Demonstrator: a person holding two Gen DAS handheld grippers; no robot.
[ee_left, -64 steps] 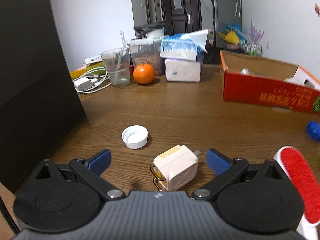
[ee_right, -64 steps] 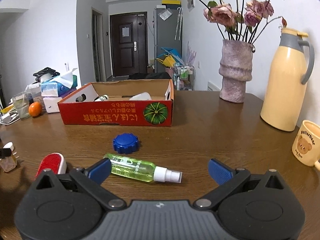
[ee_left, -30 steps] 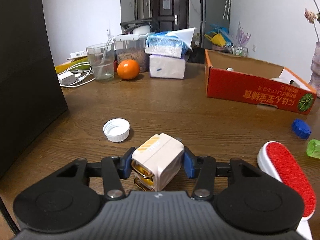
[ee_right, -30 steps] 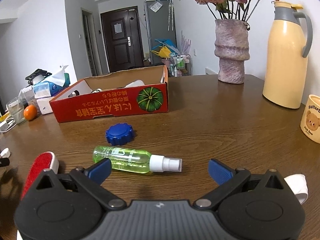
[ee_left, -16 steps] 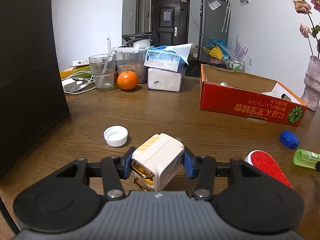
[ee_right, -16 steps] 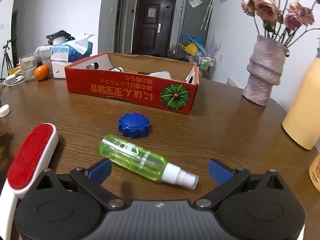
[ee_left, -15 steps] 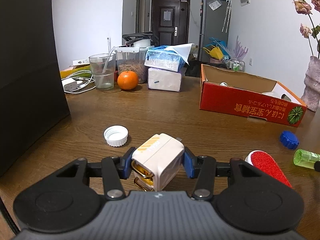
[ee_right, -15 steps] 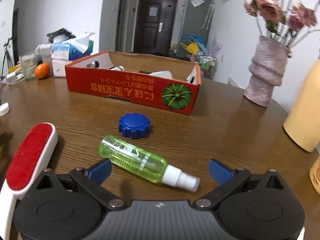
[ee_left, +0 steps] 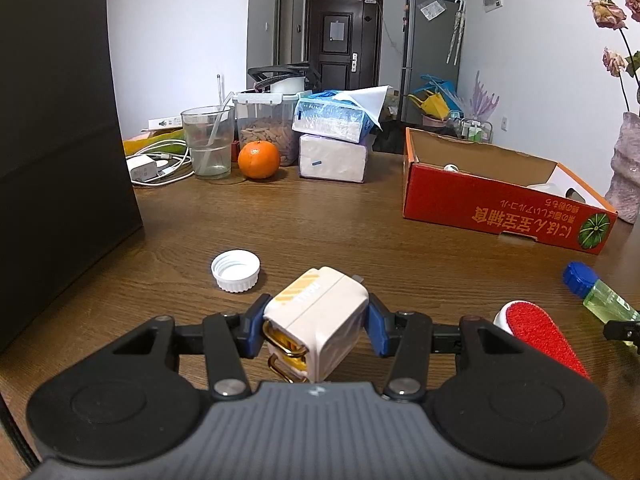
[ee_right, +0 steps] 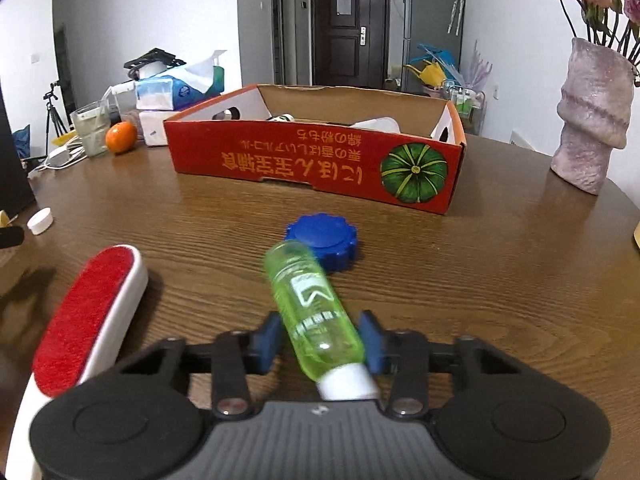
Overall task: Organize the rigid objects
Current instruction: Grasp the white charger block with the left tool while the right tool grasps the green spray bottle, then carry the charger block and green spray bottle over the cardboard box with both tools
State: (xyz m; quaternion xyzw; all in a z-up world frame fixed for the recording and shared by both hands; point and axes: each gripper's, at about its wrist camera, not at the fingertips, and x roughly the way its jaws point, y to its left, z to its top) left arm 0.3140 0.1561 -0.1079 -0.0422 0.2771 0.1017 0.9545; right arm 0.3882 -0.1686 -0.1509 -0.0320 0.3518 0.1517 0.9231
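Between right claw (ee_right: 319, 340) pads: translucent green spray bottle (ee_right: 312, 312), white nozzle.

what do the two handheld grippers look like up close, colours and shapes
Both look alike. The left gripper and right gripper each have a dark grey ribbed body with a small pale logo, flanked by two round matte black discs. Black linkage arms with silver pivot screws run forward to blue finger pads. No cables, sleeves or hands are visible in either view.
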